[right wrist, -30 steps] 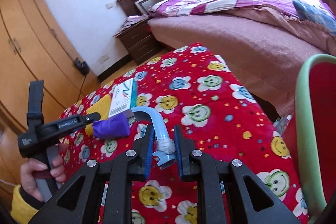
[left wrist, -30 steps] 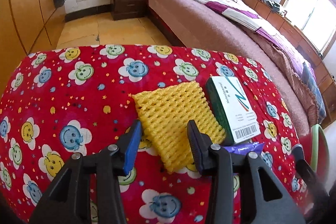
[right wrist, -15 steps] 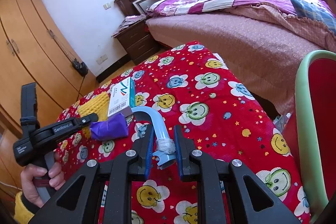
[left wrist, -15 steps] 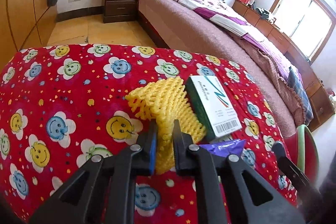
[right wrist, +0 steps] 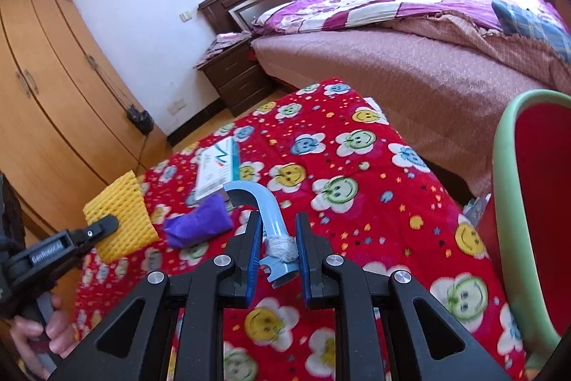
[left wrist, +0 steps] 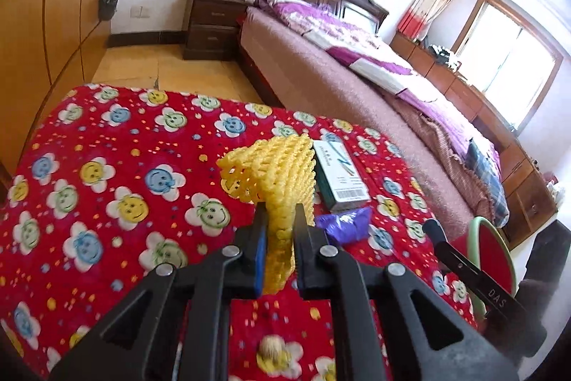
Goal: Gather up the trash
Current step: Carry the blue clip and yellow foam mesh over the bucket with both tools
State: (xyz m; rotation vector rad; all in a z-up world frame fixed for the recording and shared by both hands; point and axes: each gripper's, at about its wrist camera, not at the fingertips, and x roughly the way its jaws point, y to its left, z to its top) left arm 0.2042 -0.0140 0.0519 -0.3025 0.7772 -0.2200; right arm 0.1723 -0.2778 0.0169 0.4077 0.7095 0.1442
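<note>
Bedroom furniture fills the background behind a table draped in a red smiley-flower cloth (left wrist: 117, 174). Your left gripper (left wrist: 279, 250) has its jaws pinched narrow on the yellow foam net (left wrist: 274, 174), which hangs lifted off the cloth at the centre of the left wrist view; in the right wrist view that net appears at middle left. Your right gripper (right wrist: 274, 247) clamps the blue plastic handle (right wrist: 266, 213) at lower centre, its curved end pointing up the frame. Just left of that handle a crumpled purple wrapper (right wrist: 200, 225) lies on the cloth, and above it sits a green-and-white box (right wrist: 217, 168). At the right edge stands a red bin with a green rim (right wrist: 506, 202). Your hand (right wrist: 43, 332) shows at lower left.
</note>
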